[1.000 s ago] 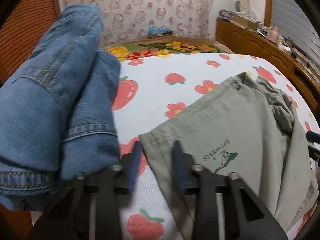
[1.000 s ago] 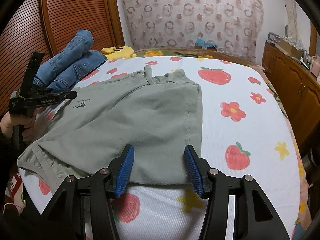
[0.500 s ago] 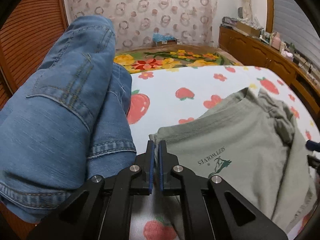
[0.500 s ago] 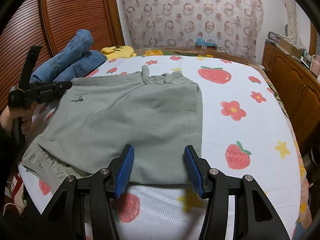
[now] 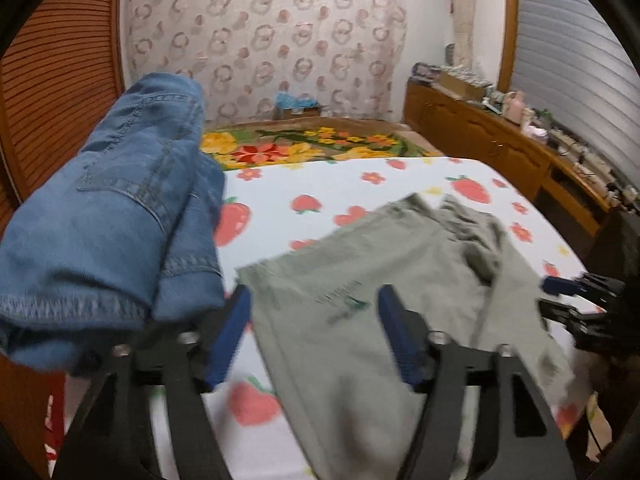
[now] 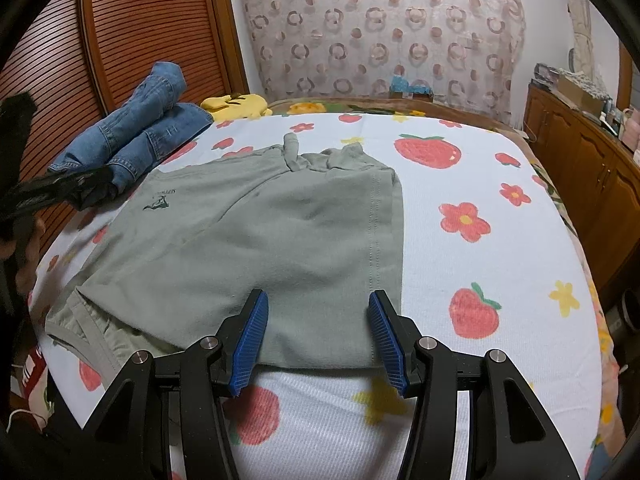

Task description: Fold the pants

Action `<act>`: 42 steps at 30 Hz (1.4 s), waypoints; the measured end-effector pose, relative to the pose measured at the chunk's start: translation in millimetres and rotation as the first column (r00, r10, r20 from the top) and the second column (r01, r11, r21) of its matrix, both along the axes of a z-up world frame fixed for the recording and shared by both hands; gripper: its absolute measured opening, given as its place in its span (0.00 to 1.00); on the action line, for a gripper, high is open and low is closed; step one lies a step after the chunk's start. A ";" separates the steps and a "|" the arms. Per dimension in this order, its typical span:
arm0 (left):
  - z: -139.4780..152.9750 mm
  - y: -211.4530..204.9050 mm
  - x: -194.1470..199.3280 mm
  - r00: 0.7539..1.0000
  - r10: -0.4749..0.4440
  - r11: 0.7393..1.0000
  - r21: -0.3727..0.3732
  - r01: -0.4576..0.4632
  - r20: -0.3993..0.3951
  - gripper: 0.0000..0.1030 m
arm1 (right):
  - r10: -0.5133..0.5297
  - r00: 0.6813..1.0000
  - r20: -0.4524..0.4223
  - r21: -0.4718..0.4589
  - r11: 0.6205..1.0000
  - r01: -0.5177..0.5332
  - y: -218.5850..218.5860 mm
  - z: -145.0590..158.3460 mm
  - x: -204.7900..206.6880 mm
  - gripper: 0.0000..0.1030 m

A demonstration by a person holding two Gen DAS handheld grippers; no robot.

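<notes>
The right tongs [image 6: 318,336] hang with jaws apart over the near hem of the green pants [image 6: 272,236], pads clear of the cloth. The left tongs [image 5: 314,336] are opening above the printed corner, nothing between them. The pants lie folded flat on the strawberry-print bed [image 6: 480,184]. Beyond, rolled blue jeans [image 5: 112,216] sit at the bed's left edge.

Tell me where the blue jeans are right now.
The blue jeans lie bundled at the bed's far left edge in the right wrist view, against the wooden louvred door, just left of the green pants and beside a yellow cushion.
</notes>
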State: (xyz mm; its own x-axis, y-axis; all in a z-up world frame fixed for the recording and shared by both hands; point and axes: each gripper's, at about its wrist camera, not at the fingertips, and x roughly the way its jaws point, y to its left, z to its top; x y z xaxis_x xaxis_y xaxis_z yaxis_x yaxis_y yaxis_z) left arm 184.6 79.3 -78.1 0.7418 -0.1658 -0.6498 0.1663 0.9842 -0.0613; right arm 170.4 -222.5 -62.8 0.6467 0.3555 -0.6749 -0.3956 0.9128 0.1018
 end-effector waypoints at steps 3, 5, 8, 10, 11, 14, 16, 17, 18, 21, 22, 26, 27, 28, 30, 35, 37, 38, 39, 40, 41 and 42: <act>-2.4 -11.2 -20.4 1.000 -0.027 1.000 -0.008 0.027 0.011 0.68 | -0.006 1.000 0.003 0.006 1.000 0.006 -1.3 0.2 -0.2 0.53; -7.2 -19.2 -32.1 0.999 -0.052 0.999 -0.008 0.052 -0.002 0.68 | -0.010 1.000 0.003 0.008 1.000 0.010 -2.2 0.3 -0.2 0.53; -15.6 -31.2 -42.6 0.998 -0.062 0.998 0.025 0.063 -0.032 0.68 | -0.009 1.000 0.000 0.007 1.000 0.009 -2.0 0.0 0.4 0.53; -19.7 -36.9 -50.6 0.996 -0.080 0.996 0.033 0.081 -0.034 0.68 | -0.008 1.000 -0.001 0.007 1.000 0.008 -2.0 -0.2 0.9 0.53; -20.7 -38.5 -54.0 0.996 -0.087 0.996 0.028 0.088 -0.035 0.68 | -0.007 1.000 -0.002 0.007 1.000 0.007 -2.2 -0.3 1.1 0.53; -25.2 -41.3 -64.0 0.993 -0.103 0.995 -0.007 0.103 -0.053 0.64 | -0.006 1.000 -0.001 0.010 1.000 0.006 -3.5 0.0 1.1 0.53; -26.8 -44.4 -69.9 0.993 -0.103 0.995 -0.005 0.103 -0.057 0.57 | -0.009 1.000 0.006 0.010 1.000 0.009 -4.8 0.8 0.1 0.53; -27.3 -46.3 -73.8 0.992 -0.111 0.994 -0.003 0.111 -0.056 0.56 | -0.008 1.000 0.005 0.004 1.000 0.008 -4.6 1.0 -0.2 0.53; -27.5 -48.2 -78.2 0.991 -0.120 0.993 -0.005 0.120 -0.052 0.55 | -0.007 1.000 0.005 -0.002 1.000 0.007 -4.1 1.2 -0.9 0.53; -28.8 -50.3 -86.8 0.989 -0.138 0.990 -0.024 0.137 -0.051 0.49 | -0.016 0.999 0.033 -0.024 1.000 0.017 -5.4 5.5 -7.6 0.53; -29.9 -50.7 -88.5 0.989 -0.141 0.990 -0.027 0.140 -0.053 0.45 | -0.010 0.999 0.031 -0.027 1.000 0.011 -5.6 6.2 -9.9 0.53; -36.6 -55.0 -92.2 0.986 -0.152 0.988 -0.024 0.151 -0.072 0.36 | -0.004 0.999 0.037 -0.033 0.999 0.006 -10.9 11.4 -21.1 0.53; -37.2 -54.7 -92.7 0.986 -0.153 0.988 -0.029 0.151 -0.073 0.35 | -0.002 0.999 0.037 -0.034 0.999 0.003 -13.0 12.1 -24.2 0.53; -37.2 -54.6 -93.3 0.985 -0.153 0.988 -0.034 0.151 -0.074 0.35 | 0.001 0.999 0.037 -0.039 0.999 0.001 -15.0 12.2 -26.9 0.53; -38.9 -55.8 -94.2 0.985 -0.155 0.988 -0.036 0.153 -0.077 0.33 | 0.004 0.999 0.032 -0.063 0.998 -0.002 -18.2 10.7 -30.0 0.53; -43.6 -57.8 -93.3 0.981 -0.166 0.986 -0.047 0.162 -0.099 0.33 | -0.003 1.000 0.006 -0.110 0.994 0.004 -27.6 1.0 -29.3 0.53; -45.2 -58.8 -92.7 0.981 -0.166 0.986 -0.044 0.163 -0.103 0.33 | -0.010 1.000 -0.004 -0.132 0.991 0.010 -27.8 -2.6 -26.1 0.53; -45.9 -59.2 -92.4 0.980 -0.168 0.985 -0.041 0.165 -0.106 0.33 | -0.014 1.000 -0.002 -0.144 0.990 0.013 -27.0 -2.9 -24.0 0.53; -46.4 -59.4 -92.4 0.980 -0.167 0.986 -0.040 0.164 -0.107 0.33 | -0.016 1.000 -0.001 -0.150 0.989 0.016 -26.6 -3.0 -21.6 0.53; -46.8 -59.1 -91.9 0.980 -0.167 0.986 -0.041 0.163 -0.108 0.33 | -0.016 1.000 -0.001 -0.152 0.988 0.016 -26.7 -2.1 -19.0 0.53; -47.1 -58.9 -91.8 0.980 -0.166 0.986 -0.041 0.162 -0.109 0.33 | -0.019 1.000 0.000 -0.156 0.988 0.018 -26.4 -1.4 -16.4 0.53; -46.9 -58.9 -92.1 0.981 -0.164 0.986 -0.041 0.160 -0.107 0.33 | -0.021 1.000 0.004 -0.165 0.986 0.022 -25.3 -0.6 -13.8 0.53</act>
